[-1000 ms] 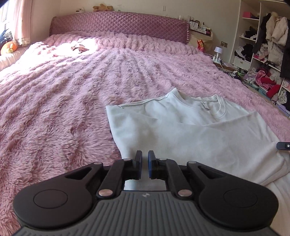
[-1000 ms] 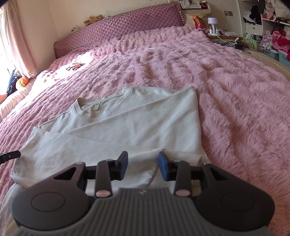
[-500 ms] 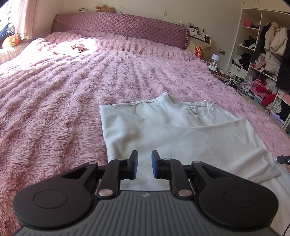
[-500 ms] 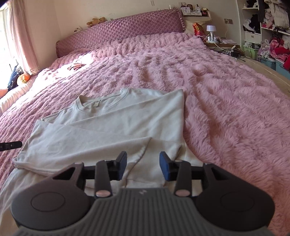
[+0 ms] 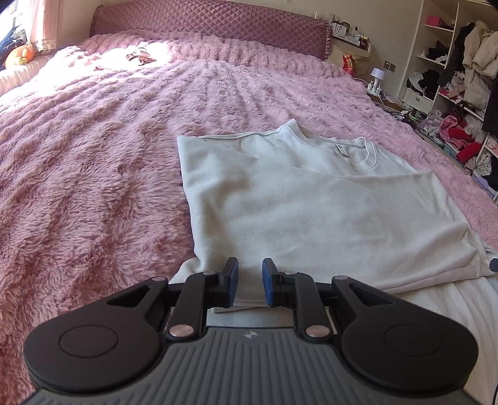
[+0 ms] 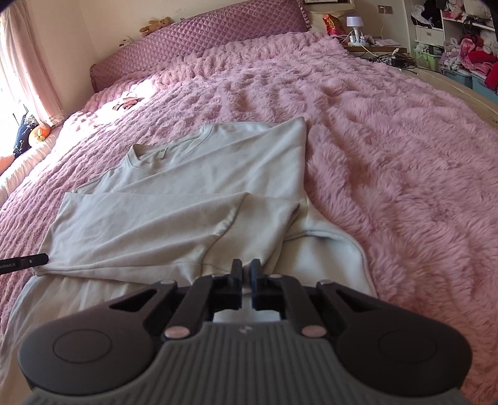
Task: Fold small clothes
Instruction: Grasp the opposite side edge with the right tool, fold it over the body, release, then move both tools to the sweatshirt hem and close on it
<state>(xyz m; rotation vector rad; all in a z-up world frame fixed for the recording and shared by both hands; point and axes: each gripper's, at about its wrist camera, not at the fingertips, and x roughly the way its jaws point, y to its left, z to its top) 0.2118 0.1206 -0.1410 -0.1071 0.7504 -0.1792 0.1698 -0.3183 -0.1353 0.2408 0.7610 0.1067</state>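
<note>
Right tongs [image 6: 246,274] pinched on shirt [image 6: 186,199] near hem; left tongs [image 5: 250,282] part-open, holding nothing. Grip left hem, lift evenly.

- You can barely read small white print, ending in "AI", on the dark fingertip [image 6: 23,264] poking in at nine o'clock; its other letters stay blurred
- The shirt's neck label [image 6: 162,151] at eleven o'clock is illegible

A fluffy pink blanket [image 5: 124,174] covers the bed, a pale partly folded shirt [image 5: 311,205] lies on it near the foot edge, and a small brown item [image 5: 140,56] sits up by the headboard [image 5: 211,25].
</note>
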